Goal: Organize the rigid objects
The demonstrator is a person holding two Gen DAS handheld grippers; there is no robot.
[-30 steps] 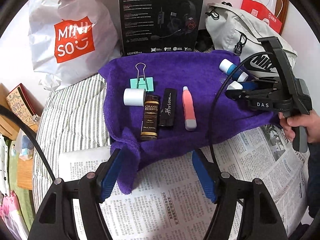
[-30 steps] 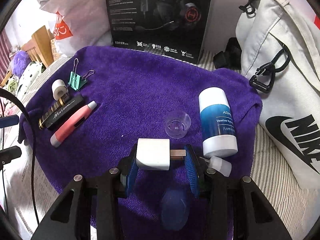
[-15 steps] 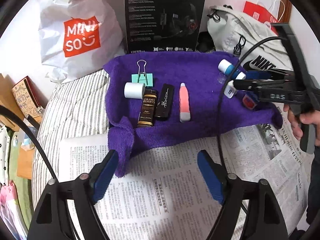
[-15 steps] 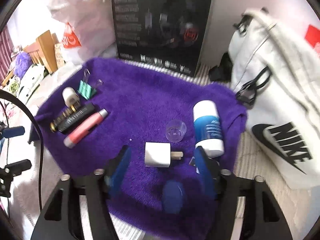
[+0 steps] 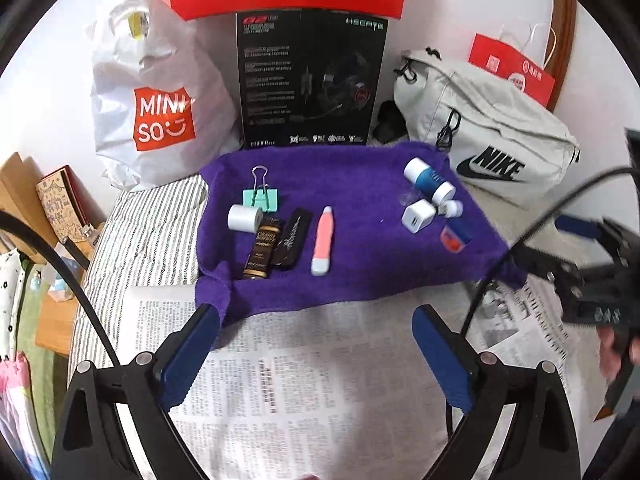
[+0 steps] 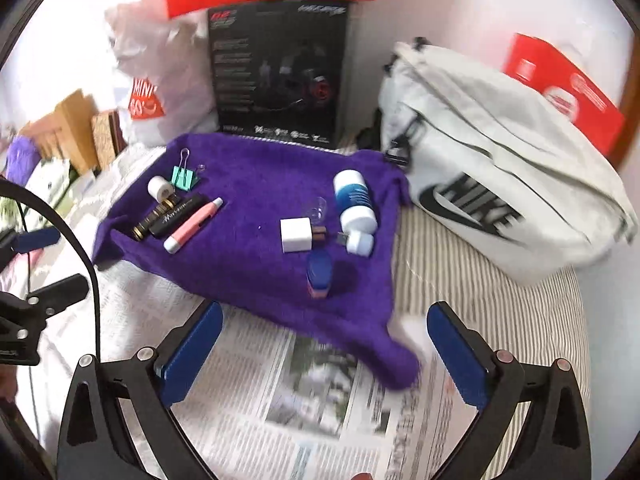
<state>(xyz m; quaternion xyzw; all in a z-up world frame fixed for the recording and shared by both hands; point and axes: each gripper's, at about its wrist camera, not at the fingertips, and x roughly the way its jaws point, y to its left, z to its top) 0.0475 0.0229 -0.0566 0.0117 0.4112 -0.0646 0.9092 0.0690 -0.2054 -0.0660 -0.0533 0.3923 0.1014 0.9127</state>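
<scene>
A purple towel (image 5: 360, 256) (image 6: 248, 272) lies on the bed. On its left lie a green binder clip (image 5: 260, 198), a white roll (image 5: 243, 218), a dark bottle (image 5: 262, 254), a black case (image 5: 294, 238) and a pink tube (image 5: 322, 242) (image 6: 192, 226). On its right lie a white charger (image 5: 418, 216) (image 6: 296, 235), a blue-and-white bottle (image 5: 428, 178) (image 6: 355, 202), a clear cap (image 6: 316, 210), a small white cap (image 6: 360, 242) and a blue eraser (image 6: 319, 270). My left gripper (image 5: 316, 356) and right gripper (image 6: 326, 356) are open and empty over newspaper, short of the towel.
A newspaper (image 5: 288, 380) covers the striped bed in front. Behind the towel stand a black headset box (image 5: 310, 80), a white Miniso bag (image 5: 156, 96) and a grey Nike bag (image 5: 492, 136) (image 6: 500, 184). The right gripper's body shows at the right edge of the left wrist view (image 5: 592, 280).
My right gripper opened, let go of the white charger on the towel and pulled back over the newspaper. My left gripper also drew back from the towel.
</scene>
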